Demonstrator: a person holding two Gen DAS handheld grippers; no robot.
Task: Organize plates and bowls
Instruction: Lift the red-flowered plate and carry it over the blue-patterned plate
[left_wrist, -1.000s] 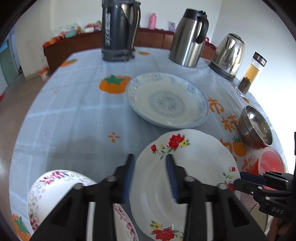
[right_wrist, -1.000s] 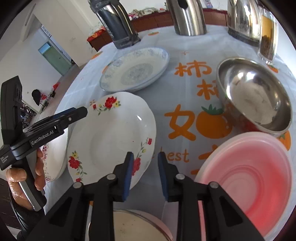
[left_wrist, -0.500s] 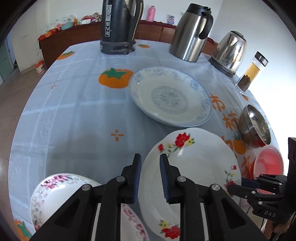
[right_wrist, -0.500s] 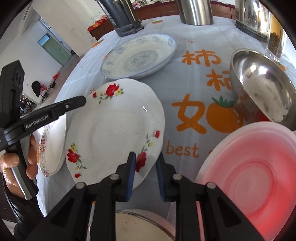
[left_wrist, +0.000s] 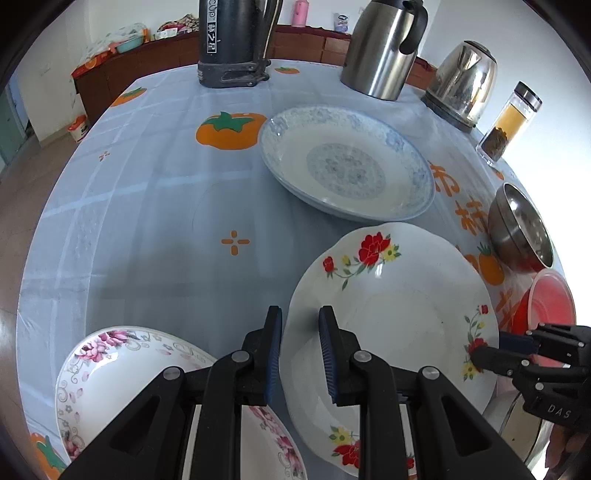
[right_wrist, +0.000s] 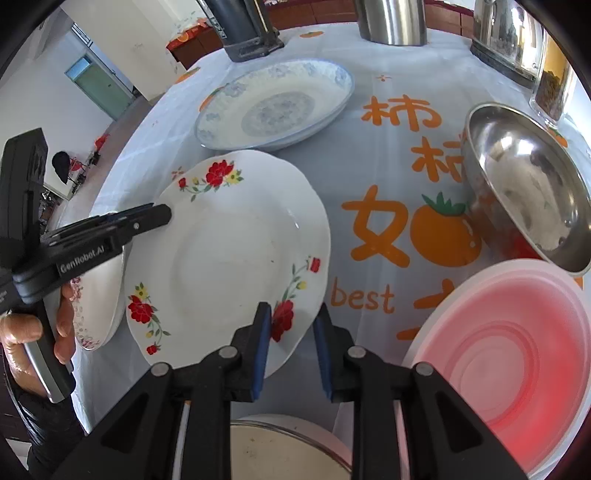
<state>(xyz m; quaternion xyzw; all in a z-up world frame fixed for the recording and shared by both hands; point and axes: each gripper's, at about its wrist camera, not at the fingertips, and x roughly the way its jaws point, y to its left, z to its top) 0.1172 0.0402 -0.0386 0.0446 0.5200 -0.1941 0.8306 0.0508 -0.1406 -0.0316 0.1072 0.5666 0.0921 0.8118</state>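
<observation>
A white plate with red flowers (left_wrist: 399, 317) (right_wrist: 229, 258) is held between both grippers above the table. My left gripper (left_wrist: 300, 328) is shut on its left rim. My right gripper (right_wrist: 291, 332) is shut on its right rim. A blue-patterned plate (left_wrist: 347, 166) (right_wrist: 273, 107) lies beyond it on the tablecloth. A pink-flowered plate (left_wrist: 122, 376) (right_wrist: 99, 310) sits at the near left, partly under the held plate. A steel bowl (right_wrist: 528, 188) (left_wrist: 521, 225) and a pink plastic bowl (right_wrist: 509, 354) (left_wrist: 550, 299) are on the right.
A dark thermos (left_wrist: 232, 40), a steel jug (left_wrist: 380, 48), a kettle (left_wrist: 461, 81) and a glass jar (left_wrist: 509, 122) stand along the far edge. A cream bowl (right_wrist: 280, 450) is right under my right gripper. The table edge runs close on the right.
Both grippers have lifted the red-flowered plate slightly and carried it toward the blue-patterned plate. Both stay shut on its rims.
</observation>
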